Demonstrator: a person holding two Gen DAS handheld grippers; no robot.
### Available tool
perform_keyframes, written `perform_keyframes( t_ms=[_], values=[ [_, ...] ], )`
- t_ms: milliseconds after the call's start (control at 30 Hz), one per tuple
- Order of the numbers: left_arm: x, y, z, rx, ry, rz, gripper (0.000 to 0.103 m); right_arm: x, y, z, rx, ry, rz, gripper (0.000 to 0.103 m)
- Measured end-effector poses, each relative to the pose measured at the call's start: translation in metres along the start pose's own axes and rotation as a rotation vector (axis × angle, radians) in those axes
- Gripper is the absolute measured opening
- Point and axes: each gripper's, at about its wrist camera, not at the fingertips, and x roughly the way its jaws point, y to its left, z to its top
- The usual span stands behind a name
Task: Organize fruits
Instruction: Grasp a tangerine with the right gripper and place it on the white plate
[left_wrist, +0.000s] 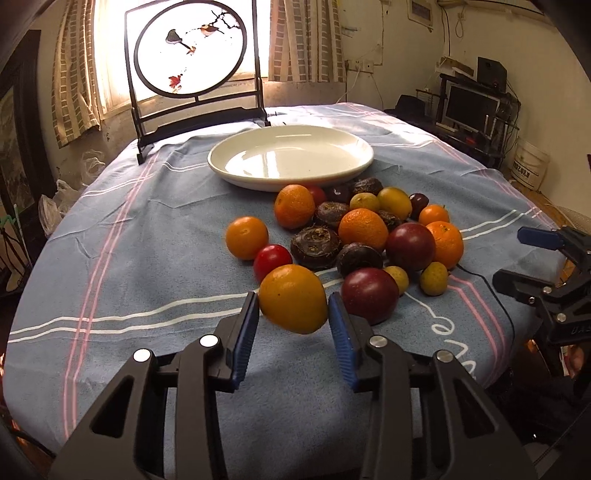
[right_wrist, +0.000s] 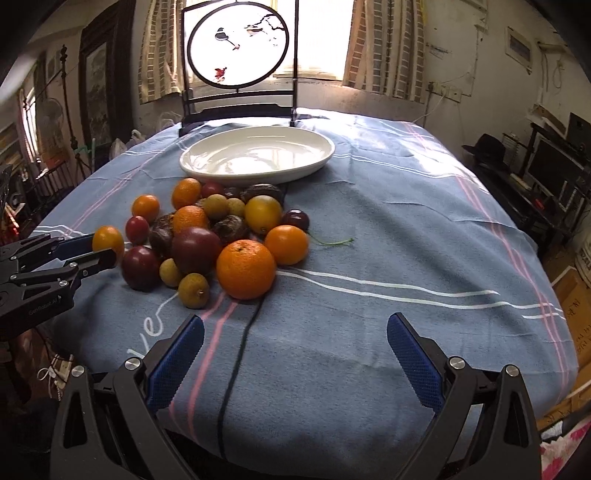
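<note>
My left gripper (left_wrist: 293, 314) is shut on a small orange fruit (left_wrist: 293, 298) and holds it just above the blue cloth, at the near left edge of the fruit pile (left_wrist: 354, 232). The pile holds oranges, dark red plums, brown chestnut-like fruits, small yellow fruits and red tomatoes. An empty white plate (left_wrist: 291, 157) sits behind the pile. In the right wrist view the held fruit (right_wrist: 108, 240) shows between the left gripper's fingers (right_wrist: 92, 258). My right gripper (right_wrist: 295, 343) is open and empty over bare cloth, right of a large orange (right_wrist: 245, 268). The plate (right_wrist: 258, 155) is far ahead.
A dark framed round screen (left_wrist: 190, 62) stands at the table's far edge behind the plate. A thin black cable (right_wrist: 236, 354) runs across the cloth under my right gripper. A desk with a monitor (left_wrist: 471, 105) stands right of the table.
</note>
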Motion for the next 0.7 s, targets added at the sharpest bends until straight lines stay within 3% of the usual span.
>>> perform_keyframes(
  t_ms=[100, 167, 267, 400, 700],
  values=[
    [-0.016, 0.007, -0.001, -0.011, -0.022, 0.014, 0.038, 0.011, 0.002, 0.010, 0.012, 0.004, 0.089, 0.096],
    [-0.022, 0.014, -0.003, -0.027, -0.023, 0.019, 0.038, 0.023, 0.006, 0.017, -0.009, 0.035, 0.120, 0.074],
    [-0.025, 0.023, -0.006, -0.046, -0.028, 0.033, 0.038, 0.039, 0.009, 0.020, -0.041, 0.069, 0.090, 0.050],
    [-0.022, 0.030, -0.010, -0.056, -0.018, 0.050, 0.038, 0.046, 0.001, 0.021, 0.020, 0.084, 0.161, 0.047],
    [-0.017, 0.031, -0.010, -0.062, -0.017, 0.035, 0.038, 0.039, 0.003, 0.020, 0.030, 0.052, 0.158, 0.044]
  ],
)
